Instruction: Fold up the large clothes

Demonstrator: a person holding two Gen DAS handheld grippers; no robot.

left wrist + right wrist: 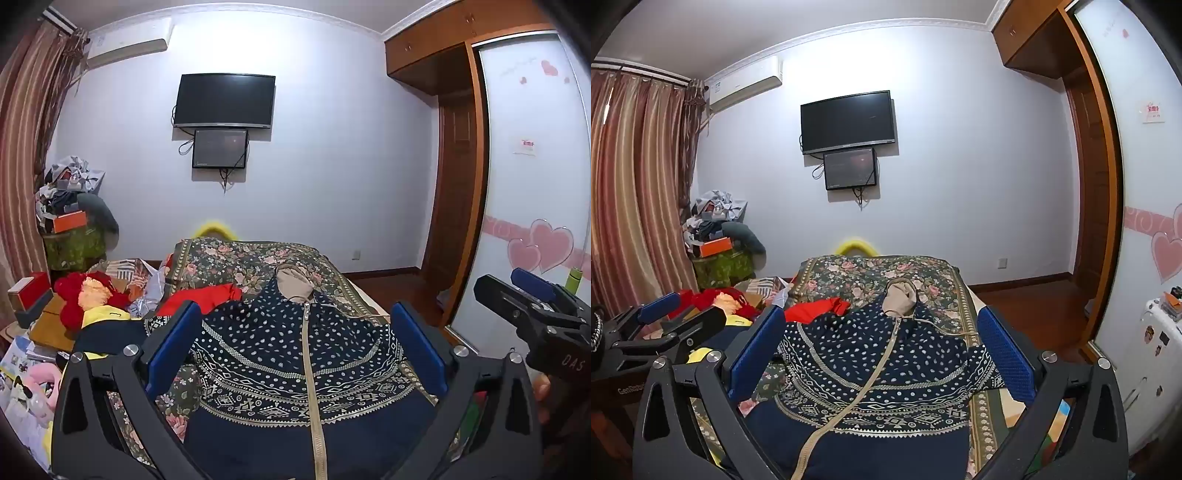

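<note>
Hooded zip jacket (295, 354) lies mid-frame, sleeves seemingly tucked in, body unfolded; left gripper (295, 350) and right gripper (879, 354) gape wide, empty.

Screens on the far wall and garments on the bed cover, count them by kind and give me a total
Black screens on the wall: 2, a large TV and a small monitor below it
Navy patterned zip jacket: 1
Red garment: 1
Total: 4

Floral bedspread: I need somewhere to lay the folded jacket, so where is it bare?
The floral bedspread is bare beyond the navy patterned zip jacket's beige hood. The red cloth and plush pile crowd its left side.
</note>
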